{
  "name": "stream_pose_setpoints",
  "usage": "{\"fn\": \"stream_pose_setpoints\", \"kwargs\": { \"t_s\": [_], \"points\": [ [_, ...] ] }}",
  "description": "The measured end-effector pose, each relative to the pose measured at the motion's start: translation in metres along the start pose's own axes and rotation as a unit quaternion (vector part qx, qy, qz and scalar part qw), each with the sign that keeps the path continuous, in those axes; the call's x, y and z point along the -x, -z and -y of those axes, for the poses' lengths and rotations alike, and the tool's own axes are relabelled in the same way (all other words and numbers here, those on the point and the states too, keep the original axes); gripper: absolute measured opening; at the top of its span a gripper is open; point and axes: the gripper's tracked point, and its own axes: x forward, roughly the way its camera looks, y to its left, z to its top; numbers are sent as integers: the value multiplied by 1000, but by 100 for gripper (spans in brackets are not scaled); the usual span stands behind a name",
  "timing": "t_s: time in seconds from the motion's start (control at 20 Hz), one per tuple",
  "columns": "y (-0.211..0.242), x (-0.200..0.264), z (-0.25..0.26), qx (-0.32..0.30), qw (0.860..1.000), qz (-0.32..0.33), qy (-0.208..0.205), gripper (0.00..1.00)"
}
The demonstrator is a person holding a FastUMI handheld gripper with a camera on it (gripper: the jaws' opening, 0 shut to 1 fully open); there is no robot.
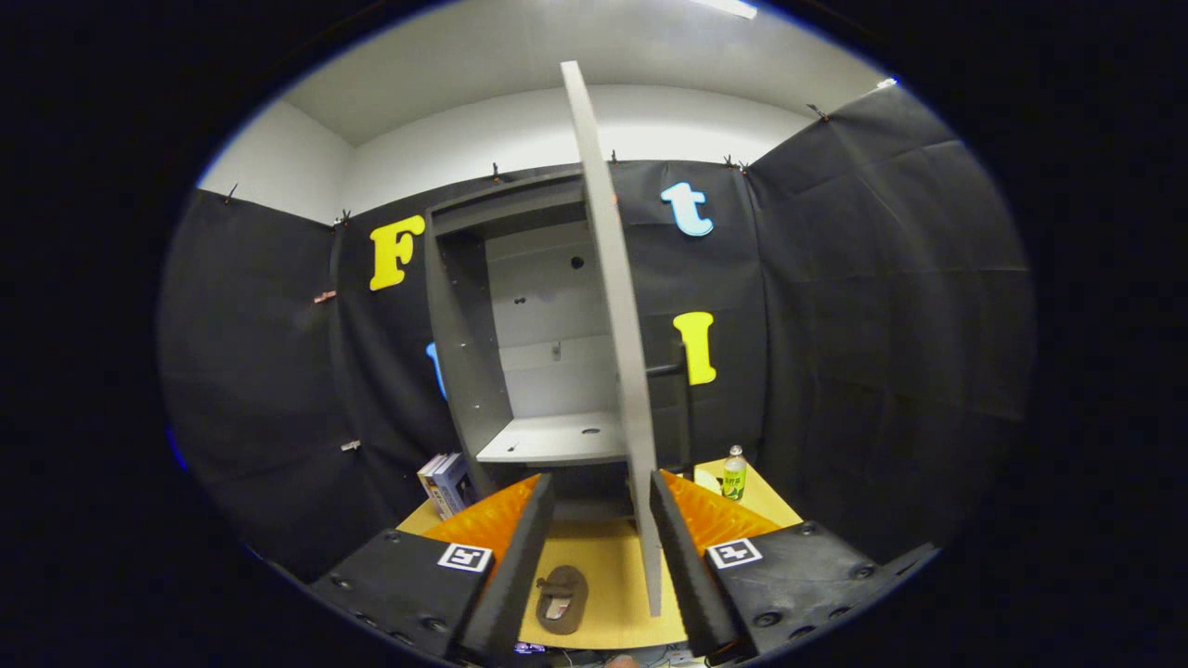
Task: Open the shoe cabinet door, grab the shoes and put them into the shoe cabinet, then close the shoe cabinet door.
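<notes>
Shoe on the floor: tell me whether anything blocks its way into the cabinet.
Nothing visible does. The shoe lies on the yellow floor between the open gripper fingers. The cabinet door stands swung open, edge-on beside the right finger, leaving the cabinet's shelf exposed beyond the fingers.

No legible text. You can read no word, number or brand here.

(a) Gripper (601,482): each finger base carries a square black-and-white coded marker, one on the left (464,557) and one on the right (734,553). They show a pattern, not letters. The fingers stand spread apart, with the edge of the cabinet door (617,371) between them.

(b) Bottle (734,473), beyond the right finger: it has a green label, with print too small to make out.

(c) Boxes (445,482), beyond the left finger: the faces show what may be printing, but it is unreadable.
</notes>
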Motion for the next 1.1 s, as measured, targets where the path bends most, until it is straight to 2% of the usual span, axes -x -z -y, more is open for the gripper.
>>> {"fn": "stream_pose_setpoints", "kwargs": {
  "t_s": [0.15, 0.5, 0.8, 1.1],
  "points": [
    [33, -14, -31, 1, 999, -42, -21, 98],
    [144, -54, -71, 0, 987, -153, -58, 98],
    [276, -82, -78, -11, 957, -285, -52, 99],
    [394, -113, -77, -11, 926, -375, -26, 99]
  ]
}}
